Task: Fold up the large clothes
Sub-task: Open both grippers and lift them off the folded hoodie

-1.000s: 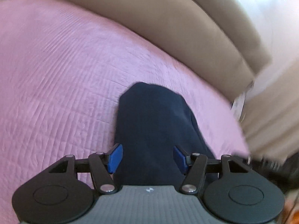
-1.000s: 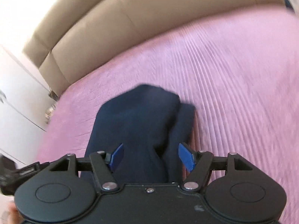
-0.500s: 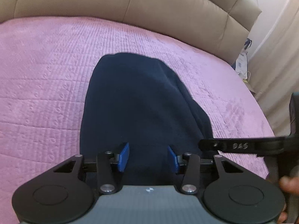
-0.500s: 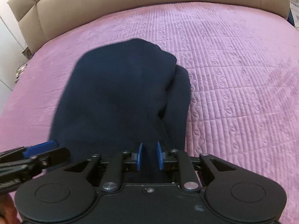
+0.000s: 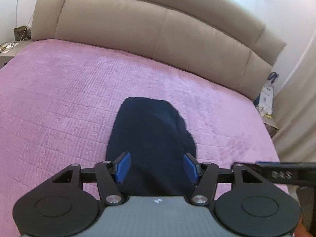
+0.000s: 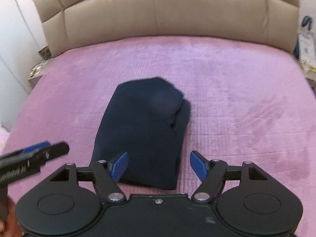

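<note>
A dark navy garment [image 5: 150, 138] lies folded into a narrow stack on the pink quilted bedspread [image 5: 59, 102]; it also shows in the right wrist view [image 6: 144, 124]. My left gripper [image 5: 157, 166] is open and empty, raised above the garment's near end. My right gripper [image 6: 159, 165] is open and empty, above the garment's near right corner. The left gripper's fingers [image 6: 35, 154] show at the left of the right wrist view. Part of the right gripper [image 5: 282, 169] shows at the right of the left wrist view.
A beige padded headboard [image 5: 158, 29] runs along the far side of the bed. A bedside table with clutter [image 6: 37, 71] stands at the left. A white bag [image 5: 266, 96] and curtain [image 5: 296, 102] are at the right.
Both grippers have pulled back and up from the garment. The right gripper, shut half a second ago, has opened. The garment stays flat on the bed.
</note>
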Demonstrator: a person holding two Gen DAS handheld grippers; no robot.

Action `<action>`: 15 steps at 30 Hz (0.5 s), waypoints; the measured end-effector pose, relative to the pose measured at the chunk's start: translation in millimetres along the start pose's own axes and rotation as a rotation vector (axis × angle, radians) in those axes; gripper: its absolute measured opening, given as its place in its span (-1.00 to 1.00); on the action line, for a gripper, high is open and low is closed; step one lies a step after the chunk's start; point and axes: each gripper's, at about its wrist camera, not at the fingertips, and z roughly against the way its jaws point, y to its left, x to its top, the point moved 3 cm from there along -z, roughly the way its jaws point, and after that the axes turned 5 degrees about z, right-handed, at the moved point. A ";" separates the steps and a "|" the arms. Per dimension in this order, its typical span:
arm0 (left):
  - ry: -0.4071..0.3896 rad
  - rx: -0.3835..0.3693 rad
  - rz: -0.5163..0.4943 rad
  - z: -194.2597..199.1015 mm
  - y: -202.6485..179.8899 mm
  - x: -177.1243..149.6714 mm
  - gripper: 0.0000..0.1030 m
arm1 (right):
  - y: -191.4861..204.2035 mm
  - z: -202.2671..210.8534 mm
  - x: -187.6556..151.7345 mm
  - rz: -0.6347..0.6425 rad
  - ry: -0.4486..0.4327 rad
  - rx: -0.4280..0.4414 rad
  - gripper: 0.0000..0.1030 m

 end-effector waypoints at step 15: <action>-0.068 0.202 -0.136 46.8 -52.3 13.2 0.51 | 4.9 45.4 -2.3 0.041 -0.041 -0.049 0.66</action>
